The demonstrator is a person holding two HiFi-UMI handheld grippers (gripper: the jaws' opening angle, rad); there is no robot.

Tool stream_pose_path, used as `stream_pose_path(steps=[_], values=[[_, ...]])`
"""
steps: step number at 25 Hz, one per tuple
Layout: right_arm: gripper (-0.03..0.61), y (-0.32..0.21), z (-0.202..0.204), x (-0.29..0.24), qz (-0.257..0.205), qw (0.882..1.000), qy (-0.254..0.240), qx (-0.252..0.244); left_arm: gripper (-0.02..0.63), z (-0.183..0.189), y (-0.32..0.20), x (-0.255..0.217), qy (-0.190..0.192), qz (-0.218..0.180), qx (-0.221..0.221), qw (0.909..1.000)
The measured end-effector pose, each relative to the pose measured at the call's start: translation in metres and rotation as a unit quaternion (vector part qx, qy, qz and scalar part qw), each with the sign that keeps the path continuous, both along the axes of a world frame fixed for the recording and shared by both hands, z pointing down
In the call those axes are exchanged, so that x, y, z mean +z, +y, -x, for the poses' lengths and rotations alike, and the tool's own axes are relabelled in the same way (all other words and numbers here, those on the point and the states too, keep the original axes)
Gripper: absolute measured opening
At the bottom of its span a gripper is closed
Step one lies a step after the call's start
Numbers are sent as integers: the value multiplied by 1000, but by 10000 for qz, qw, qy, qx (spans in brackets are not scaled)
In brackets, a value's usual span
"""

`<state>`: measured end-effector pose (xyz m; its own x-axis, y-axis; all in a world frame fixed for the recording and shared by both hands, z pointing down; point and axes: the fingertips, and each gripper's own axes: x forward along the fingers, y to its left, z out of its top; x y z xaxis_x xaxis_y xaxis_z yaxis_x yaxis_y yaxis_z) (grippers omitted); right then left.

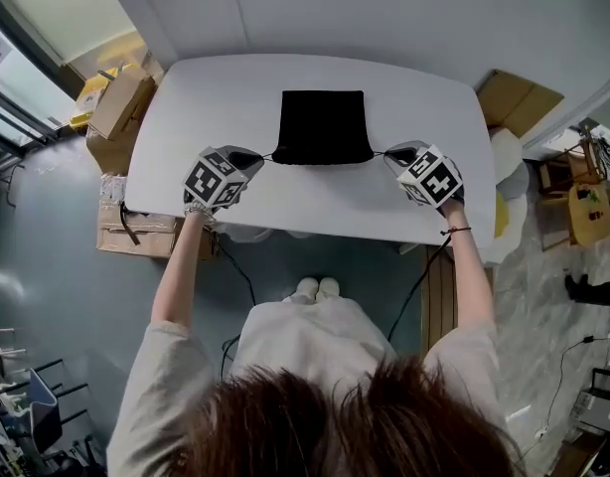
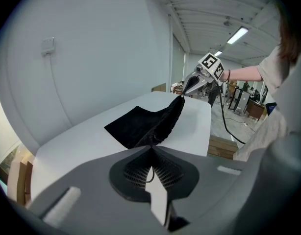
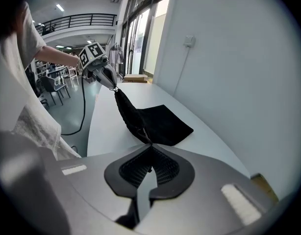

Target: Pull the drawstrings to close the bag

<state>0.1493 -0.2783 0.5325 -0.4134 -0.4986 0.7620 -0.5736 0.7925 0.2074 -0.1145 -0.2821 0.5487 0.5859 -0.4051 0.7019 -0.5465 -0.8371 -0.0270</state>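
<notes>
Dressed in a pale beige top with loose sleeves ending near the elbows. Shod in white shoes, just at twelve o'clock of the lap. Topped with brown hair at six o'clock of the head view. Wears a thin dark band on the right wrist. Fitted with a grey left gripper and right gripper, each bearing a white cube of black square markers and trailing a black cable.

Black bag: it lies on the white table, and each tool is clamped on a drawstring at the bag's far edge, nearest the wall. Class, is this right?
Not quite. The head view shows the left tool and right tool clamped on drawstrings at the black bag's near edge, toward the person, not its far edge. It does lie on the white table.
</notes>
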Motion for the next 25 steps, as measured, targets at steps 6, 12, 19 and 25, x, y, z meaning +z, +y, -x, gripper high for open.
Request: stream_pose_path(steps=[6,12,19,25], values=[[14,-5,-1,-20,-232,9997,-28,10,0,2,-12,-23,113,-259,-18,9996],[14,-11,-2,-39,-463,9989,-37,32,2,3,-22,-43,172,-537,-48,9984],[14,-19,-2,-59,-701,9975,-46,25,2,5,-30,-63,213,-835,-123,9962],[14,-25,-3,-78,-927,9956,-107,65,2,5,-37,-85,302,-1084,-212,9934]])
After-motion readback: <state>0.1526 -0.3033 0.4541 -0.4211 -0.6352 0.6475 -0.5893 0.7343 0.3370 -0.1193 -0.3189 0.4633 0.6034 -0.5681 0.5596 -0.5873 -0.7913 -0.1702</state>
